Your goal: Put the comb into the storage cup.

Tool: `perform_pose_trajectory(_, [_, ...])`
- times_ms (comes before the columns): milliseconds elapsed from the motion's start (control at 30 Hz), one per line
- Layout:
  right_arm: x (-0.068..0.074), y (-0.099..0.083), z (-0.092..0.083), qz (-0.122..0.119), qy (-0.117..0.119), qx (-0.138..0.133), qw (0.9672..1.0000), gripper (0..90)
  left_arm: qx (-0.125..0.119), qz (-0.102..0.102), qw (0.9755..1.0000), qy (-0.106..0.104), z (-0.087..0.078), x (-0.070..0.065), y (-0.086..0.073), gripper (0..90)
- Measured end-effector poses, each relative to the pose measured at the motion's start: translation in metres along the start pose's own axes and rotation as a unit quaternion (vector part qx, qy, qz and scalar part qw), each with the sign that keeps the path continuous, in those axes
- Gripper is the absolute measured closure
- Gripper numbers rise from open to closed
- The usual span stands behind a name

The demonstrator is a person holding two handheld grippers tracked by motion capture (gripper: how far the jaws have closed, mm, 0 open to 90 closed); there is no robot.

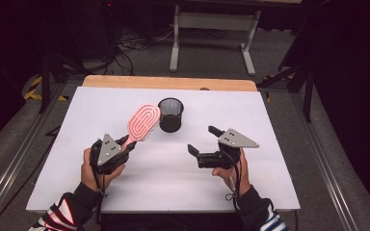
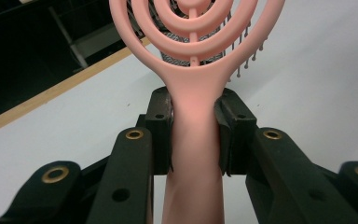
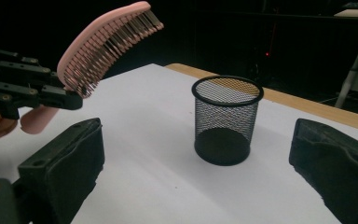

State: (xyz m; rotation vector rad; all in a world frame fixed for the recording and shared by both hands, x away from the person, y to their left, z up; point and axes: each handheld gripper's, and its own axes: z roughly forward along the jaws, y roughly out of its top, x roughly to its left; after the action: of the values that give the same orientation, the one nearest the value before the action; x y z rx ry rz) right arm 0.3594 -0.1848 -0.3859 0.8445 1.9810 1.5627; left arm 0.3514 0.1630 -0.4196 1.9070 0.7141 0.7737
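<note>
The room behind was dark, with cables on the floor and a pale frame standing past the far edge; my work sat on a white desk point(image 1: 250, 115) with a wooden strip along its back. Near the middle stood a black mesh pen cup point(image 1: 170, 114), upright and empty, its mouth free to take something from above. My left gripper point(image 1: 126, 144) had its fingers point(image 2: 161, 135) clamped on the handle of the pink hairbrush point(image 1: 143, 121), so the brush was up off the desk, just left of the cup. I judged I held it by the handle to steer the head. Its long axis ran from my left hand up and away toward the cup, head leading and raised, bristles facing down toward the desk. My right gripper point(image 1: 203, 139) sat apart to the right, fingers point(image 3: 67, 161) spread wide around nothing, aimed at the cup.
</note>
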Motion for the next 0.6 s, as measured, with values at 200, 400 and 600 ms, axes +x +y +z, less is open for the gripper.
perform_pose_trajectory(200, [0.008, 0.006, 0.010, 0.010, 0.027, 0.001, 0.9996, 3.6, -0.007, 0.014, 0.9998, -0.009, 0.010, -0.016, 0.006, 70.4])
perform_pose_trajectory(400, [0.016, 0.011, 0.020, 0.022, 0.049, -0.001, 0.9986, 3.4, -0.011, 0.025, 0.9994, -0.023, 0.021, -0.034, 0.011, 70.4])
perform_pose_trajectory(600, [0.020, 0.012, 0.027, 0.038, 0.056, -0.003, 0.9977, 2.8, -0.017, 0.035, 0.9988, -0.030, 0.029, -0.050, 0.015, 70.3])
